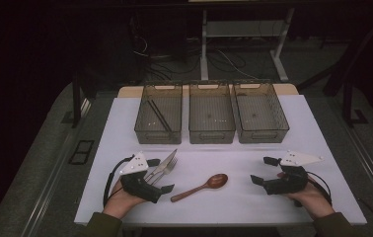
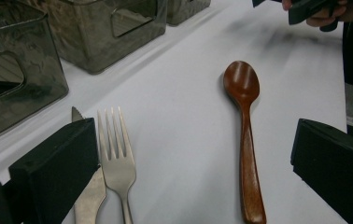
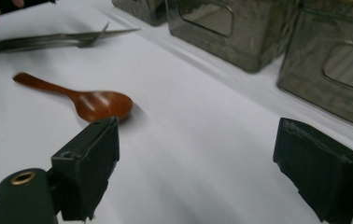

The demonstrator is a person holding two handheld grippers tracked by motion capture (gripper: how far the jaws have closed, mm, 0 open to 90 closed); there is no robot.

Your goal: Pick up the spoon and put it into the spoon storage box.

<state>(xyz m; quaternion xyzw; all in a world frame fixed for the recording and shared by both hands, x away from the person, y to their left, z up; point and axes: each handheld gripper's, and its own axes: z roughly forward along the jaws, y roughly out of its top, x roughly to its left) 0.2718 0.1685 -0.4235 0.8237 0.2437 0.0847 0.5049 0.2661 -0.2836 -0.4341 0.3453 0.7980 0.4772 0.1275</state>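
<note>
Your left tool [image 1: 162, 174] sat at the near left of the white bench [image 1: 224, 207], its jaws spread wide and gripping nothing. Between those jaws, in the left gripper view, lay the fork [image 2: 116, 158] and the knife [image 2: 88, 196] side by side, touching, close against one jaw, with the wooden spoon [image 2: 245, 135] nearer the other jaw; none of them was touched by the pads.

Your right tool [image 1: 265, 171] sat at the near right, jaws wide apart and empty, pointing left toward the spoon. In the right gripper view the spoon's bowl lay just beyond one jaw tip, apart from it.

On the bench the spoon lay between your two tools, its bowl to the right and its handle running down to the left. Three clear bins [image 1: 211, 133] stood in a row at the far side, the left one holding a dark stick-like item I could not make out.
</note>
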